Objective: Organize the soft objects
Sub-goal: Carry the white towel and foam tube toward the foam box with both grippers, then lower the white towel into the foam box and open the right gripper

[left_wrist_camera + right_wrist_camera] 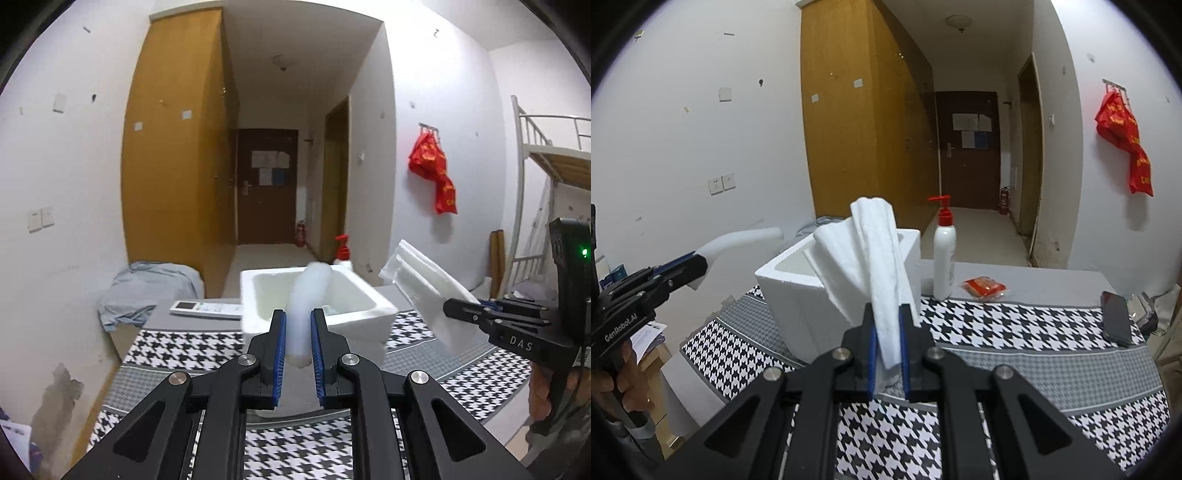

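A white foam box point(369, 317) point(798, 295) stands on the houndstooth tablecloth point(184, 347). My left gripper point(297, 325) is shut on a white foam tube point(308, 295), whose far end arches over the box opening; the tube also shows in the right wrist view point(738, 238). My right gripper point(888, 328) is shut on folded white foam sheets point(875, 258), held up in front of the box. In the left wrist view the right gripper point(461, 310) holds the sheets point(424, 288) to the right of the box.
A white pump bottle with red top point(943, 254), a red snack packet point(984, 286) and a black phone point(1115, 319) lie right of the box. A remote control point(207, 309) lies left of it. A grey cloth pile point(147, 291) sits beyond the table's left end.
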A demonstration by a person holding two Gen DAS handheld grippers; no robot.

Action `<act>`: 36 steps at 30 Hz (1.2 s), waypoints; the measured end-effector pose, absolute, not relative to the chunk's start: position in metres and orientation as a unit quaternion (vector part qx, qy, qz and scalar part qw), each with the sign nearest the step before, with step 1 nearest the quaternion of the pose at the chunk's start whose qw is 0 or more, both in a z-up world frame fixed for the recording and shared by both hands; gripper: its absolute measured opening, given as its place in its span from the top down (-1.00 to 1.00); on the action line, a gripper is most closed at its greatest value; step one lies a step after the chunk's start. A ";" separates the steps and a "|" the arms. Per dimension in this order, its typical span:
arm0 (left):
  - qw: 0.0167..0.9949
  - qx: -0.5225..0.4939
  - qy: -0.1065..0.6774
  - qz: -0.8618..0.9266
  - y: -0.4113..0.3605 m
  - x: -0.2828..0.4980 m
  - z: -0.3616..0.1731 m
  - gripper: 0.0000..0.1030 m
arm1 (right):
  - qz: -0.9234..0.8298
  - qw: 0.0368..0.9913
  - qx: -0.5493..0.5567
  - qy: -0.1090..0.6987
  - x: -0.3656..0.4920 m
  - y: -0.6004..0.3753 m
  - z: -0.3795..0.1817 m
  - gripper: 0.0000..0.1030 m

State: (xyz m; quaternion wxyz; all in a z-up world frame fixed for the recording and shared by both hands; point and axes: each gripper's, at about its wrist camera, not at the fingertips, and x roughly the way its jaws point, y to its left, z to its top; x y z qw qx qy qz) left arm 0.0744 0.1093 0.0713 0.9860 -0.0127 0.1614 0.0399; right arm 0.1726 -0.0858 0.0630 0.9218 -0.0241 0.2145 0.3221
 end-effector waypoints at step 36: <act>0.972 -0.047 0.187 0.135 0.159 0.047 0.047 0.71 | 0.348 0.908 -0.038 0.229 0.231 0.004 0.082 0.74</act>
